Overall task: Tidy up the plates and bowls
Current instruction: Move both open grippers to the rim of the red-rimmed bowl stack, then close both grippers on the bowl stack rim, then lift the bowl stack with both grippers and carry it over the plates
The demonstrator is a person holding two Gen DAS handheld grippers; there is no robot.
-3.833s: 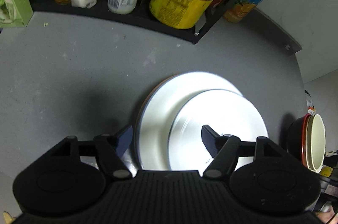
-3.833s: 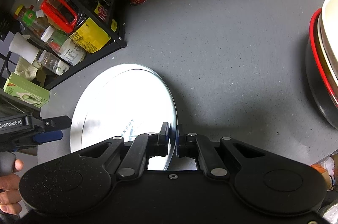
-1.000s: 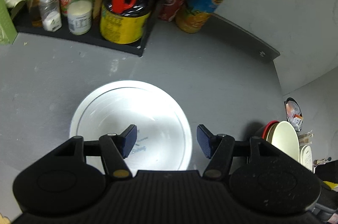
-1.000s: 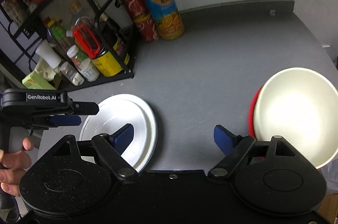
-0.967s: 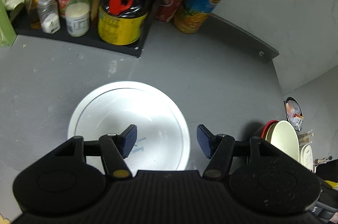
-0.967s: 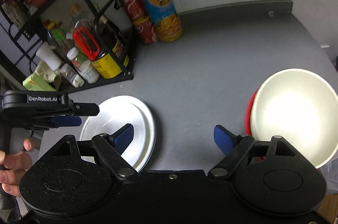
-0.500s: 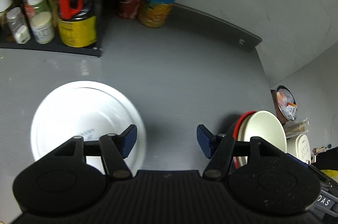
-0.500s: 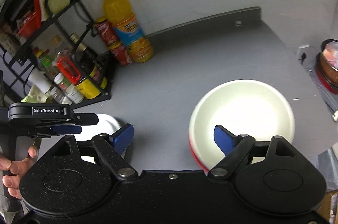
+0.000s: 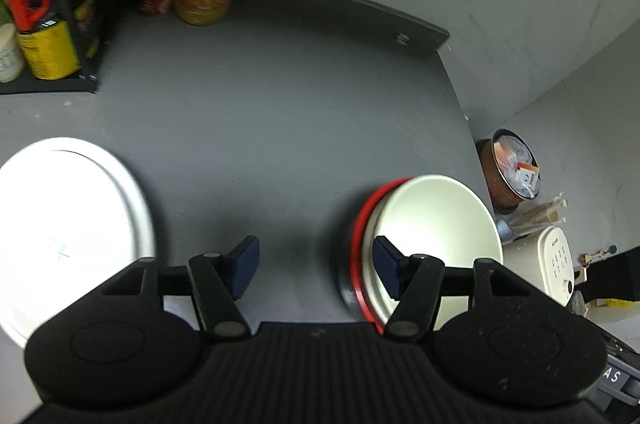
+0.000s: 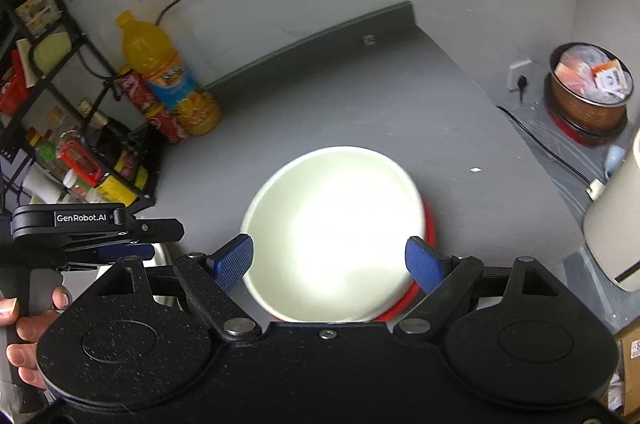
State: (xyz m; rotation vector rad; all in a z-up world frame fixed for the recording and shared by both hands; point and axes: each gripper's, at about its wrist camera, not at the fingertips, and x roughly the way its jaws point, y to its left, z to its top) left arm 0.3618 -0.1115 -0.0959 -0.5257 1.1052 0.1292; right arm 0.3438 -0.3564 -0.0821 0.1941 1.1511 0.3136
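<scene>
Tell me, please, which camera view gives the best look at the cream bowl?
The right wrist view: the cream bowl sits centred and nearly whole, nested in a red-rimmed bowl, ahead of the open right tool. The left wrist view shows it off to the right, partly hidden behind one finger.

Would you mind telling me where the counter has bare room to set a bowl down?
The widest bare stretch lies between the white plates and the stacked bowls, reaching back to the orange juice bottle. It is crowded along the condiment rack and beside the bowls.
</scene>
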